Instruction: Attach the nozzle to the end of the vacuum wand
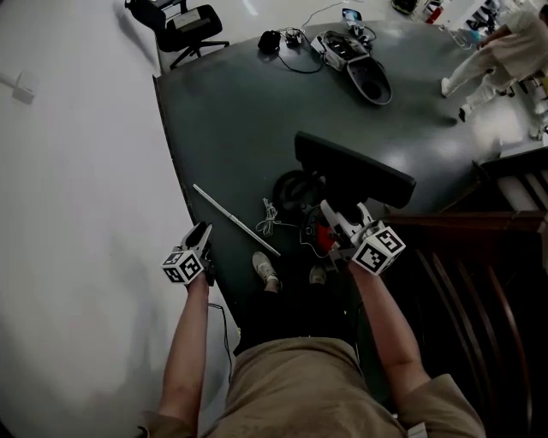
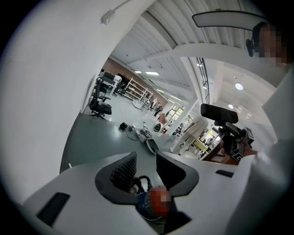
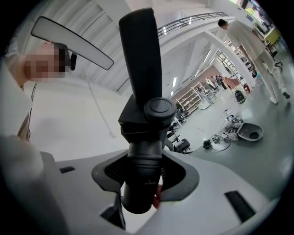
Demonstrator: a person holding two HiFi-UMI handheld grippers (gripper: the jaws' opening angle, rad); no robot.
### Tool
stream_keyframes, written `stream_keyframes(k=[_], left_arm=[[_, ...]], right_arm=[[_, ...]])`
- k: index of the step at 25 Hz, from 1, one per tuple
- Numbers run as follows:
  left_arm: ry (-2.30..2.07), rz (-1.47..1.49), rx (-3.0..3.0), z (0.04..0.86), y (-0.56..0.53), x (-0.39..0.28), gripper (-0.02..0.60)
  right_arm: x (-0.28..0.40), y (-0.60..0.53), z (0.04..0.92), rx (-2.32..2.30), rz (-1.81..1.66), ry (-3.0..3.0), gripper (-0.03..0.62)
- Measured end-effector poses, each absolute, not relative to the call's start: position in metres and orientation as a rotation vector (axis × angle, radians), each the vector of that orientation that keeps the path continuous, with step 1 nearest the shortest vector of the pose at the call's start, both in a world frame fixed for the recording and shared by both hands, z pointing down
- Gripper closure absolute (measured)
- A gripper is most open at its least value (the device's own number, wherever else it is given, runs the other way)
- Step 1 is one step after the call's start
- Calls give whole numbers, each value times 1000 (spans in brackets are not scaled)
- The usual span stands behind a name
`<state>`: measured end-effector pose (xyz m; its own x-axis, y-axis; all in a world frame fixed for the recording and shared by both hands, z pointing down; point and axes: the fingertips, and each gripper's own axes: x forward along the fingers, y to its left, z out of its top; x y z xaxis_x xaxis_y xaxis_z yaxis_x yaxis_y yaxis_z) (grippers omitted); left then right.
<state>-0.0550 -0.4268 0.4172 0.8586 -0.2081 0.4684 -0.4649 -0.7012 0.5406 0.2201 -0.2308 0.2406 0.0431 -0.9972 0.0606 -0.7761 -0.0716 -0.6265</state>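
My right gripper [image 1: 332, 216] [image 3: 142, 160] is shut on the round neck of the black nozzle [image 1: 351, 171] [image 3: 140, 69]; its wide flat head stands beyond the jaws. The silver wand [image 1: 235, 220] lies on the dark floor between my two hands. To the wand's left my left gripper [image 1: 204, 233] [image 2: 146, 160] hangs near the wall. Its jaws stand partly open with nothing between them. Past them the left gripper view shows the vacuum's dark body with a red part [image 2: 154, 202], which also lies under the nozzle [image 1: 295, 192].
A white wall [image 1: 68, 171] runs along the left. A white cable [image 1: 270, 218] lies by the wand, and my shoe [image 1: 265, 269] is below it. An office chair [image 1: 184, 26], cables and gear [image 1: 342, 47] and a person in white [image 1: 497, 51] are far off. Dark wooden rails [image 1: 497, 257] stand at the right.
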Motion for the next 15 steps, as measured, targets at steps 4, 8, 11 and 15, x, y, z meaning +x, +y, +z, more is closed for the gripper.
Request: stream_keyframes(k=[4,8,11,15], left_arm=[[-564,531,2224,489,-452,-72,444],[-653,512,2086,581,-476,-77,429],[-694,448,1945,653,-484,-78,405],[-735,524,1855,752,-483,-80,387]], right_arm=[[217,-268,290,-1898,-748,1792,411],[221,-307,351,-1857,-800,1821,411],[216,-332,407,-1795,-859,1822,411],[215,-350,483,-1734,-925,1822,411]])
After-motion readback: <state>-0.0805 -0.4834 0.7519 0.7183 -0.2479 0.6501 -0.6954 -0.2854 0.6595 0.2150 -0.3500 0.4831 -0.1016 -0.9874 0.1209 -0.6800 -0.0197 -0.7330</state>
